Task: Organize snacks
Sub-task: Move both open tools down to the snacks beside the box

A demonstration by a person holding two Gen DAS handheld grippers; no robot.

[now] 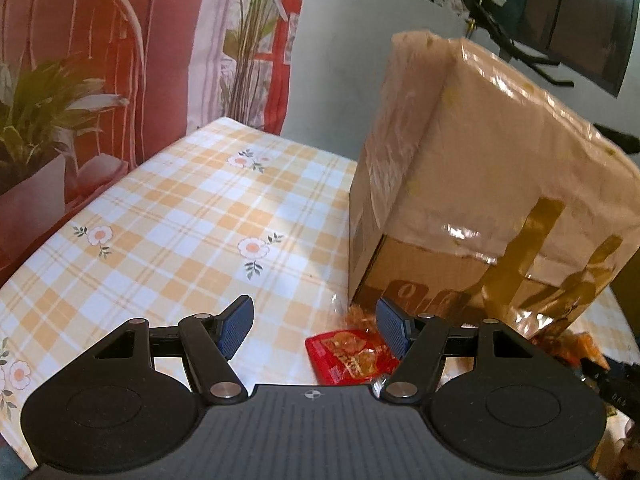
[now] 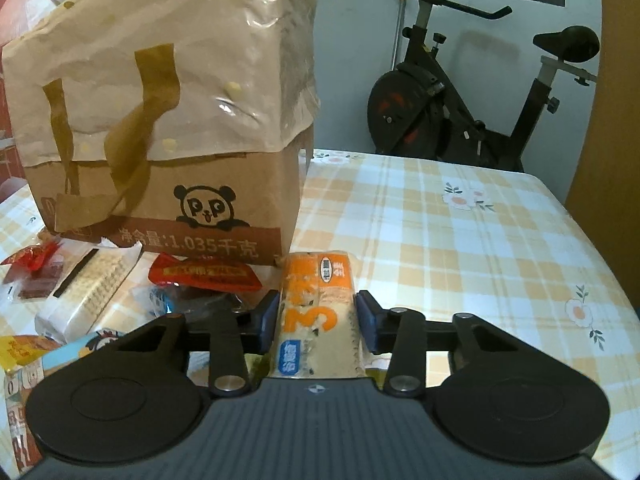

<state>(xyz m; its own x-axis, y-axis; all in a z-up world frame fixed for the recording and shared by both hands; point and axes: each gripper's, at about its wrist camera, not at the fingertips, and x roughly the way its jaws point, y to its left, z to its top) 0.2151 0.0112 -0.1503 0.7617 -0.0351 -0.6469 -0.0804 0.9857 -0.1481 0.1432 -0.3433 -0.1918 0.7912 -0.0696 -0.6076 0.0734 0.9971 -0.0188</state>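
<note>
A tall brown paper bag with a panda print stands on the checked tablecloth; the left wrist view shows the same paper bag from its other corner. My right gripper is shut on an orange-and-cream snack packet that lies lengthwise between its blue pads, just right of the bag's base. My left gripper stands open over the cloth. A red snack packet lies below it near its right finger, with no pad touching it.
Several loose snacks lie left of my right gripper: a red packet, a white one, a yellow one. An exercise bike stands behind the table. A potted plant stands beyond the table's left edge.
</note>
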